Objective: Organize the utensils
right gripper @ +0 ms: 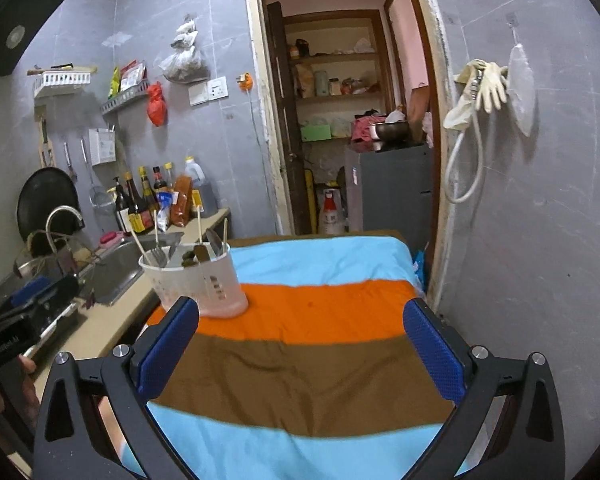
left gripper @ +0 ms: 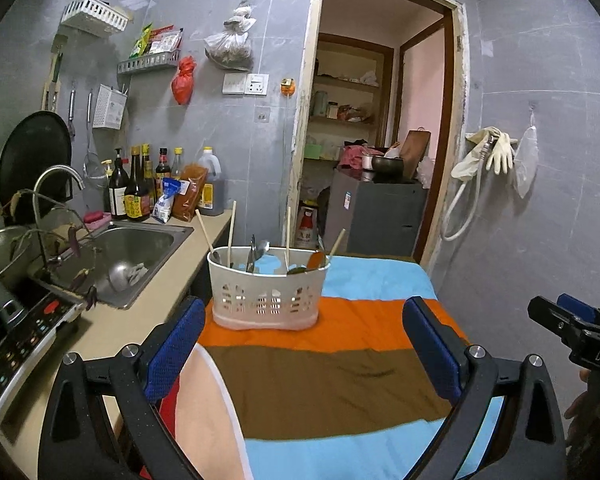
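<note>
Baskets: one white utensil basket (left gripper: 268, 294) at frame centre, on the striped cloth (left gripper: 320, 384).
Chopsticks: four, upright inside.
Left gripper (left gripper: 304, 344): fingers spread, empty.
Right gripper (right gripper: 300, 344): fingers spread, empty.

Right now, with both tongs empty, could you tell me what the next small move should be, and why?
Probably draw both back and stop: the utensils already stand in the white caddy on the striped cloth, none lie loose, and the left tongs and right tongs are open.

Dim, even indoor light (fisheye-bent edges), slight motion blur.
</note>
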Demonstrator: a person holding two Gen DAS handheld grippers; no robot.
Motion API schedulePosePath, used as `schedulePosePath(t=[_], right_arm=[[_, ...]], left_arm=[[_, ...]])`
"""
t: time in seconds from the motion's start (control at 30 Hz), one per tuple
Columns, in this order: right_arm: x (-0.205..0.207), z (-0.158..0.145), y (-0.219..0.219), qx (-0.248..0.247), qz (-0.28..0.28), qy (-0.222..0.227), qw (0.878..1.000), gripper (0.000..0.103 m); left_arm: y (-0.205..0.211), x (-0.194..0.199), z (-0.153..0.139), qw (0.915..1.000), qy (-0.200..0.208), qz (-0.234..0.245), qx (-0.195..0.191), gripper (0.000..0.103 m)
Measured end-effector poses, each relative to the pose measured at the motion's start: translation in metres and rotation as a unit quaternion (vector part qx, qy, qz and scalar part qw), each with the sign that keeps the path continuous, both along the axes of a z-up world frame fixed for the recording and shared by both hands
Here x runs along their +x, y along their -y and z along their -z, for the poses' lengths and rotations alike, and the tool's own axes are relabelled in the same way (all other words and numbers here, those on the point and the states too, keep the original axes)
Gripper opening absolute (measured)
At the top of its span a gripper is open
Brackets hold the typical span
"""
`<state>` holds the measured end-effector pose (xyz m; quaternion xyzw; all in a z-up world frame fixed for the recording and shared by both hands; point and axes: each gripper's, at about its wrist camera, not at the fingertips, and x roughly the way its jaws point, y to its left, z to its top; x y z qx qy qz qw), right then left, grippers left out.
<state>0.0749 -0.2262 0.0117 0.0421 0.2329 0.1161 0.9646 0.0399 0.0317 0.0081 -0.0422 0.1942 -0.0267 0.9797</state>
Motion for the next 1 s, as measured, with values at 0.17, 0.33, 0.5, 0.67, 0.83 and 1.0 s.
schedulePosePath(t=[0.17,0.33,0.5,0.67,0.83,1.0], right_arm=[[-0.027,-0.004,0.013,0.003,0.015,0.011,1.000,0.103],[-0.038,-0.011,0.022,0.011,0.033,0.021,0.999,0.103],[-0.041,-0.017,0.023,0.008,0.034,0.031,0.999,0.103],[-0.041,-0.018,0.020,0.004,0.030,0.034,0.999,0.103],[-0.042,-0.019,0.020,0.004,0.027,0.034,0.999,0.103],[-0.043,-0.019,0.019,0.005,0.028,0.034,0.999,0.103]], left_arm=[[0.007,-0.022,-0.003,1.0000,0.007,0.000,0.001,0.097],[0.010,-0.031,-0.010,0.9997,0.021,0.002,-0.011,0.097],[0.017,-0.033,-0.017,0.9995,0.030,0.004,-0.005,0.097],[0.019,-0.036,-0.019,0.9994,0.034,0.007,-0.003,0.097],[0.020,-0.036,-0.019,0.9994,0.034,0.007,-0.003,0.097],[0.021,-0.037,-0.019,0.9994,0.033,0.007,-0.003,0.097]])
